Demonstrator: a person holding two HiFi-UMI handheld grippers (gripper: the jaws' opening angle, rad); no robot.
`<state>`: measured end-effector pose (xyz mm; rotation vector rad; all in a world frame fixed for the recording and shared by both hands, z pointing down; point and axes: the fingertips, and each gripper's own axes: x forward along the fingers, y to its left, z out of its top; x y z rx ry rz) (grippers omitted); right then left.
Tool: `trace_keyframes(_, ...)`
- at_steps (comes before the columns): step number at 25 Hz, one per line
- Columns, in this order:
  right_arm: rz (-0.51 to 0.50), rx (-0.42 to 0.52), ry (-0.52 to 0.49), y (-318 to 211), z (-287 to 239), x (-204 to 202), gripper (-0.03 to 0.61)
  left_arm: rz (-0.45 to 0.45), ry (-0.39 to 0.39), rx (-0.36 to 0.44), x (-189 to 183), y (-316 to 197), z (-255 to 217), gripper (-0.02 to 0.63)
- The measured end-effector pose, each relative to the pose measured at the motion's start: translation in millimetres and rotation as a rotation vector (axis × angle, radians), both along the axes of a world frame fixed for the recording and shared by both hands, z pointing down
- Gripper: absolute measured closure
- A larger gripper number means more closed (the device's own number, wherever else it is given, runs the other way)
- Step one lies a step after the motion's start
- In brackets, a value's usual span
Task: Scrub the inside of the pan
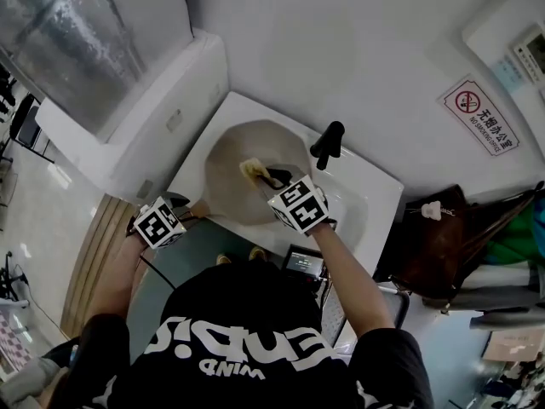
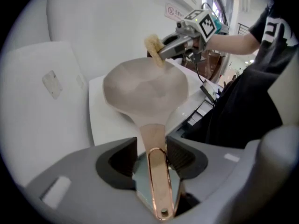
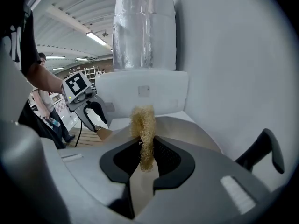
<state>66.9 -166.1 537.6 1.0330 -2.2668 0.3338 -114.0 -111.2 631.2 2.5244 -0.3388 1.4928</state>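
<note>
Right gripper [image 3: 148,148] clamped on yellow scrubber [image 3: 142,120], up at pan's [image 2: 145,90] far rim. Left gripper [image 2: 152,148] jaws apart, pan handle [image 2: 156,171] loose between them.

The pan [image 1: 241,186] was pale beige, wide and shallow with a softly faceted rim. It sat tilted over the white sink [image 1: 375,203], its bare inside facing up. Its rose-gold handle [image 2: 158,181], with a small hole at the end, ran back between the jaws of the left claw [image 2: 152,148]. The scrubber [image 3: 143,125], a straw-coloured fibrous tuft, stood pinched in the right claw [image 3: 147,146] near the pan's far rim. Whether it touched the pan was unclear.
</note>
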Motion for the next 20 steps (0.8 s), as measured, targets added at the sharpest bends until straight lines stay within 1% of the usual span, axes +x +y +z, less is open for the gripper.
trace_keyframes(2, 0.007, 0.03, -0.013, 4.5, -11.3, 4.3, 0.504, -0.012, 0.069, 0.035, 7.3, -7.2, -21.7, 0.426)
trace_keyframes(3, 0.013, 0.047, -0.021, 7.1, -17.7, 6.6, 0.505, -0.013, 0.107, 0.043, 12.4, -9.4, -33.6, 0.462)
trace_keyframes(4, 0.022, 0.065, -0.03, 10.1, -24.2, 9.0, 0.503, -0.009, 0.142, 0.048, 17.9, -10.8, -45.3, 0.532)
trace_keyframes(5, 0.032, 0.084, -0.04, 13.7, -30.8, 11.6, 0.503, -0.002, 0.172, 0.052, 23.6, -11.6, -56.6, 0.586)
trace_keyframes(6, 0.046, 0.103, -0.052, 17.8, -37.7, 14.5, 0.503, 0.009, 0.198, 0.059, 29.7, -11.7, -67.5, 0.617)
trace_keyframes(9, 0.112, 0.163, -0.104, 31.4, -58.9, 27.4, 0.504, 0.042, 0.283, 0.102, 51.7, -10.9, -100.6, 0.617)
trace_keyframes(14, 0.248, 0.269, -0.222, 55.3, -91.5, 50.4, 0.503, 0.053, 0.482, 0.221, 90.1, -7.8, -154.5, 0.617)
trace_keyframes(16, 0.285, 0.304, -0.265, 63.8, -98.9, 54.6, 0.503, 0.031, 0.547, 0.265, 98.7, -8.8, -167.1, 0.617)
trace_keyframes(20, 0.348, 0.347, -0.339, 73.9, -102.6, 57.8, 0.503, -0.074, 0.678, 0.304, 106.3, -14.9, -176.8, 0.617)
